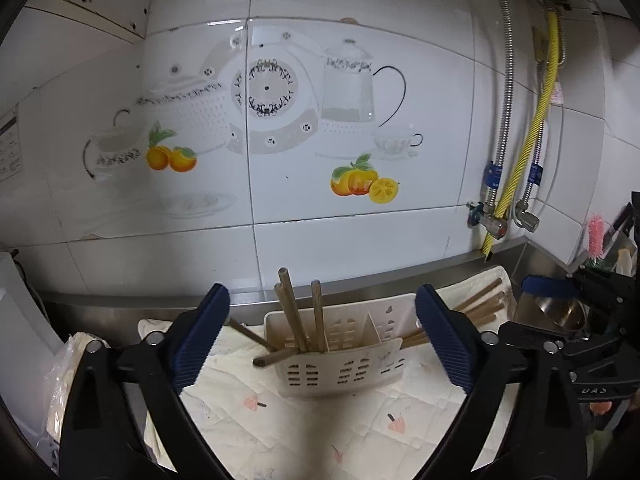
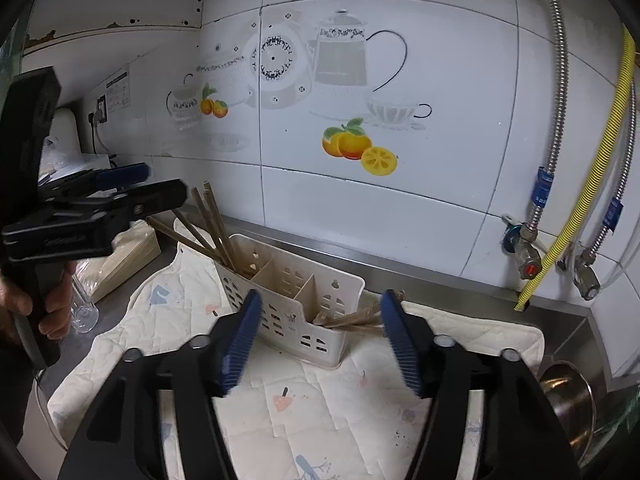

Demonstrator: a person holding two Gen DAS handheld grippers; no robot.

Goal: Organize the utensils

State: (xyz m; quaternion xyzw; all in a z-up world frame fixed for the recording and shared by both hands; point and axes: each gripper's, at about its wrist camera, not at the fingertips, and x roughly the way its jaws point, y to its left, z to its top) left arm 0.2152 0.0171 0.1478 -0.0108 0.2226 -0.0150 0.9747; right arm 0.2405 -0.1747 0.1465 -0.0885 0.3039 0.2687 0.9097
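Left tool: my left tool (image 1: 322, 338) stands wide open with nothing between its blue pads (image 1: 200, 340); it hangs just in front of the holder.
Right tool: my right tool (image 2: 320, 342) is open too, less wide, its pads (image 2: 402, 346) bare and clear of everything.
Holder: the cream plastic utensil holder (image 1: 340, 364) sits upright on the quilted mat (image 1: 320, 432), close to the tiled wall (image 1: 360, 240); it has three compartments.
Chopsticks in holder: several brown chopsticks (image 1: 294, 312) stand tilted in the leftmost compartment, tips up against the wall.
Loose chopsticks: more chopsticks (image 2: 352, 318) lie flat on the mat just beside the holder's right end, and one (image 1: 276, 357) lies at its left front corner.
Surface: the steel surface (image 2: 560, 308) carries the mat; a metal cup (image 2: 568, 396) lies near the mat's right edge.
My hand: my left hand (image 2: 48, 300) is wrapped around the handle of its tool, seen from the right view.
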